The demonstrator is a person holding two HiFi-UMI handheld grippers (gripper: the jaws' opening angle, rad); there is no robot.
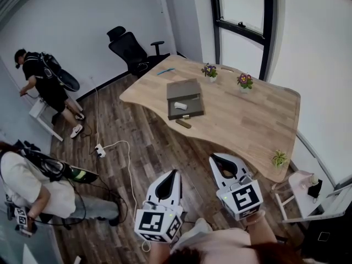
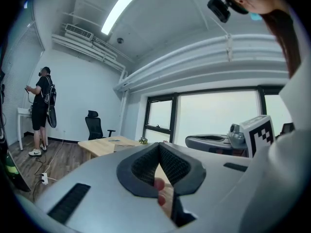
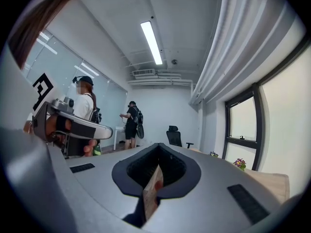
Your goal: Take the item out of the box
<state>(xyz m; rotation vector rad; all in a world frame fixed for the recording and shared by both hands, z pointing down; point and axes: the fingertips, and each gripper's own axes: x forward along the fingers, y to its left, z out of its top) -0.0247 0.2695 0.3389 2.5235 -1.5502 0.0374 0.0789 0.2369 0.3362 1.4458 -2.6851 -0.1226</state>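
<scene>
On the wooden table (image 1: 247,120) lies a dark grey box (image 1: 185,110) with its lid (image 1: 183,88) folded back. A small white item (image 1: 180,105) rests inside it. My two grippers hover over the floor, well short of the table. The left gripper (image 1: 175,172) has its jaws shut with nothing between them, which the left gripper view (image 2: 159,145) also shows. Beside it, the right gripper (image 1: 214,158) is likewise shut and empty, its tips meeting in the right gripper view (image 3: 158,146).
A small dark object (image 1: 183,124) lies on the table by the box, a blue pen (image 1: 165,71) farther back. Three flower pots (image 1: 209,71) (image 1: 245,82) (image 1: 279,159) stand on the table. Black office chair (image 1: 132,49) behind; two people (image 1: 47,87) (image 1: 33,188) at left; power strip (image 1: 100,150) and cables on the floor.
</scene>
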